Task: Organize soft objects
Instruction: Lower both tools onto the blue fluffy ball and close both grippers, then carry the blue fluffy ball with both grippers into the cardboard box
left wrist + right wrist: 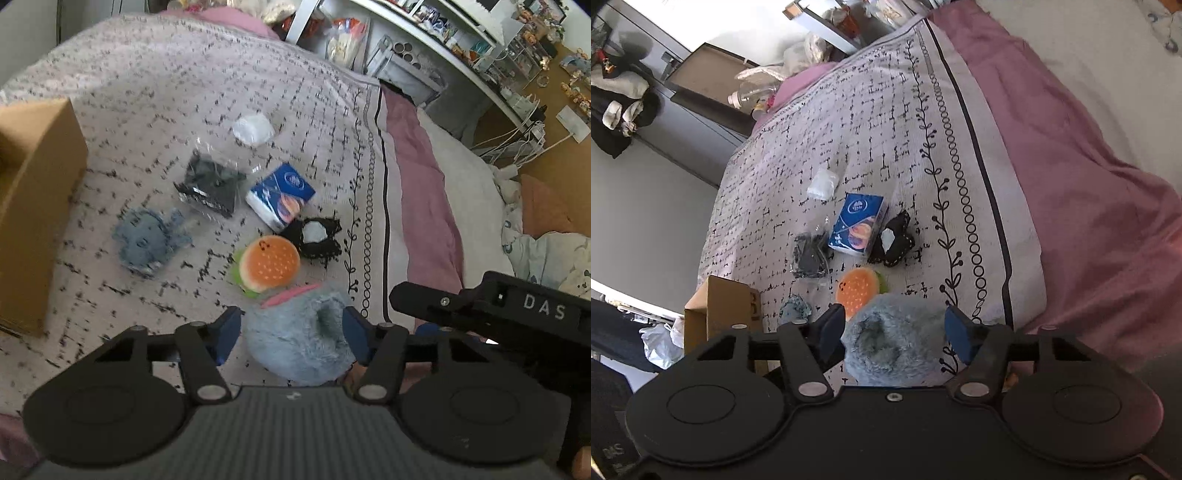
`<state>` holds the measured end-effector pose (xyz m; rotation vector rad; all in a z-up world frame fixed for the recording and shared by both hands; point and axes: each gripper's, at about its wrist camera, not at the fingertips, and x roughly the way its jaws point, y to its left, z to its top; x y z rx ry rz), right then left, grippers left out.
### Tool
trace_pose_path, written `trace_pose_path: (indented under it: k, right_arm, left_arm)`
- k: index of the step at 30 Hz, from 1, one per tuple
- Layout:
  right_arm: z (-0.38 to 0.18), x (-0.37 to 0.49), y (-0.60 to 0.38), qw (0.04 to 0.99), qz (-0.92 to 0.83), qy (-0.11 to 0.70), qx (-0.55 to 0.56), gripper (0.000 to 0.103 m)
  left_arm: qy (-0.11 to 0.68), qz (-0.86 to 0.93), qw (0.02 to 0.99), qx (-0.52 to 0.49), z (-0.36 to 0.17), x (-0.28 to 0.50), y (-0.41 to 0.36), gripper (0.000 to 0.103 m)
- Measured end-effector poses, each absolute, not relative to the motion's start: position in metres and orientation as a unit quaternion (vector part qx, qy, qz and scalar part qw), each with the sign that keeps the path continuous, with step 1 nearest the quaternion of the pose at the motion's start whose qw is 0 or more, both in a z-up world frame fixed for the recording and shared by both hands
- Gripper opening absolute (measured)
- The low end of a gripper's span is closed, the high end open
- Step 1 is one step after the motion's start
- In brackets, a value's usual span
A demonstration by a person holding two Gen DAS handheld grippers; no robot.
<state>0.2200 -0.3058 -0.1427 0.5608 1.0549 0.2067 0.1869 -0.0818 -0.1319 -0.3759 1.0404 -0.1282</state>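
Note:
A fluffy blue-grey plush (pixel 295 339) with a pink strip lies on the bed, between the open fingers of my left gripper (pixel 291 328); in the right wrist view the same plush (pixel 894 343) sits between the open fingers of my right gripper (pixel 894 332). Beyond it lie a burger plush (pixel 267 264) (pixel 857 291), a black soft piece with a pale patch (pixel 314 236) (pixel 892 240), a blue knitted toy (pixel 147 240) (pixel 796 310), a blue tissue pack (pixel 280 199) (pixel 857 229), a clear bag of dark items (pixel 210 184) (pixel 810 254) and a white packet (pixel 253 129) (pixel 823 182).
An open cardboard box (pixel 33 206) (pixel 720 314) stands at the left on the patterned bedspread (pixel 147 92). A pink blanket (pixel 417 184) (pixel 1071 147) covers the bed's right side. A cluttered white desk (pixel 461 55) runs behind. The right gripper's body (pixel 498 314) shows in the left view.

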Motion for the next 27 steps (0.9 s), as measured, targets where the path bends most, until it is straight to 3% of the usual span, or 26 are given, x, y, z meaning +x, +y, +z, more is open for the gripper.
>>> trace_pose_path:
  k: [6, 13, 21, 27]
  right_arm:
    - [-0.154, 0.228, -0.3, 0.812, 0.098, 0.513, 0.26, 0.056]
    - [-0.169, 0.237, -0.288, 0.8, 0.099, 0.534, 0.256, 0.049]
    - [-0.183, 0.243, -0.276, 0.78, 0.115, 0.561, 0.253, 0.048]
    - [-0.185, 0.242, -0.263, 0.782, 0.128, 0.564, 0.232, 0.029]
  left_arm:
    - [0.51, -0.057, 0.835, -0.199, -0.151, 0.194, -0.081, 0.054]
    - [0.515, -0.036, 0.824, -0.233, -0.17, 0.199, -0.068, 0.026]
    - [0.505, -0.039, 0.825, -0.249, -0.171, 0.2, -0.059, 0.021]
    - [0.496, -0.034, 0.828, -0.259, -0.167, 0.194, -0.053, 0.016]
